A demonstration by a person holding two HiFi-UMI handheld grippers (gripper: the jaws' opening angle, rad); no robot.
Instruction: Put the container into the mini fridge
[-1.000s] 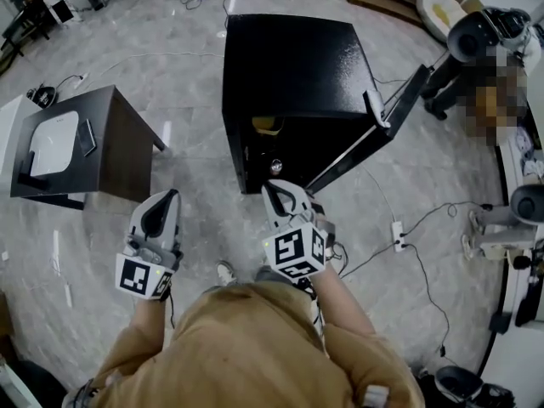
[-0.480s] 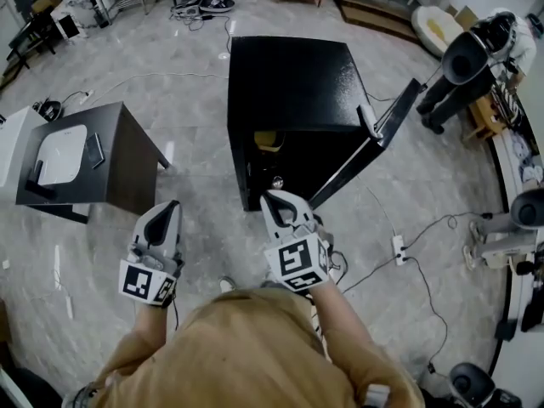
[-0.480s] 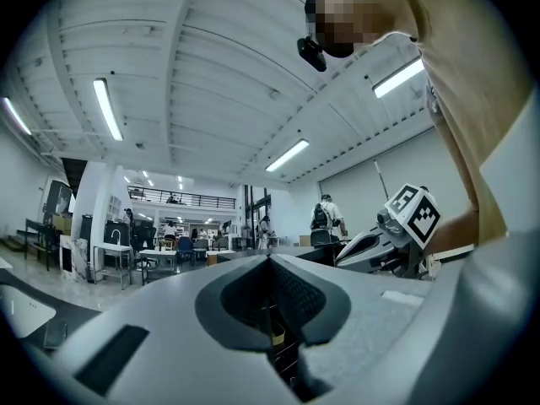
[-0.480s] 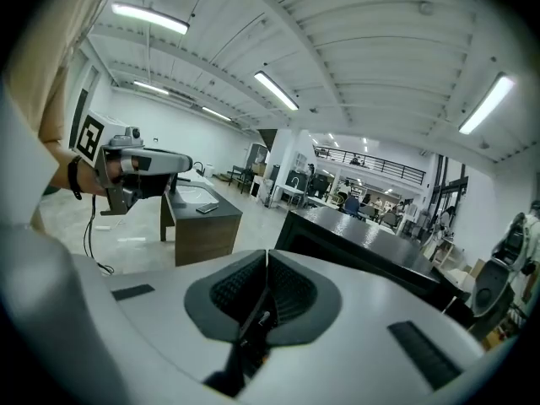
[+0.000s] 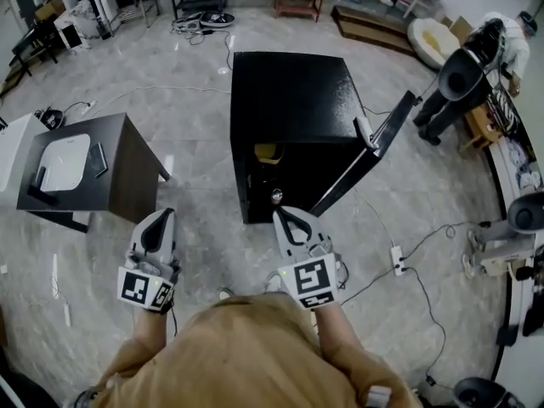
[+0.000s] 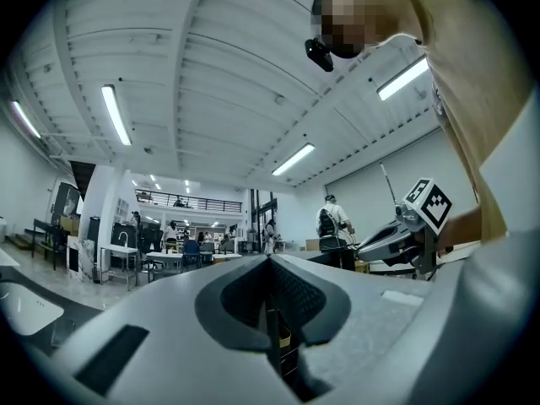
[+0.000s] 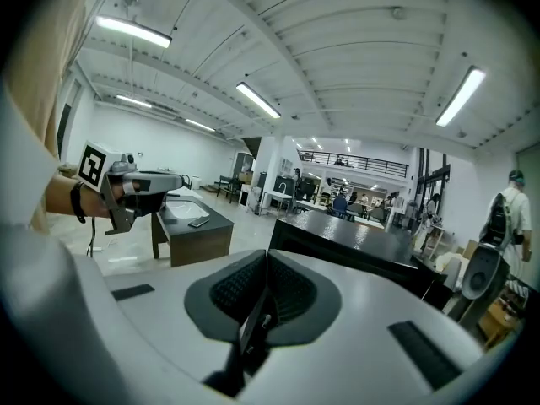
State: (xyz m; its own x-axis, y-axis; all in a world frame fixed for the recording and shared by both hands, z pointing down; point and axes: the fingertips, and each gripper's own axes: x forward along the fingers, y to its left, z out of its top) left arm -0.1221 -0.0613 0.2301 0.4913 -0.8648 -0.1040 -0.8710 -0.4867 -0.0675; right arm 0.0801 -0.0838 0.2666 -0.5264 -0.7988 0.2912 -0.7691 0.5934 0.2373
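The black mini fridge (image 5: pixel 293 92) stands on the floor ahead with its door (image 5: pixel 367 161) swung open to the right. A yellowish container (image 5: pixel 269 152) sits inside, on the upper shelf. A small round thing (image 5: pixel 276 195) shows lower in the opening. My left gripper (image 5: pixel 160 218) and right gripper (image 5: pixel 280 213) hover side by side in front of the fridge, both shut and empty. The left gripper view shows its jaws closed (image 6: pixel 270 264), with the right gripper (image 6: pixel 396 239) beside. In the right gripper view the jaws (image 7: pixel 266 264) meet, and the fridge (image 7: pixel 354 234) lies beyond.
A dark side table (image 5: pixel 127 155) with a white tray (image 5: pixel 61 161) and a phone (image 5: pixel 99 160) stands to the left. Cables and a power strip (image 5: pixel 396 257) lie on the floor at the right. A person (image 5: pixel 501 41) and equipment stands are at the far right.
The fridge and table have slid lower in the head view. Both grippers have drawn back a little toward the body and stay shut.
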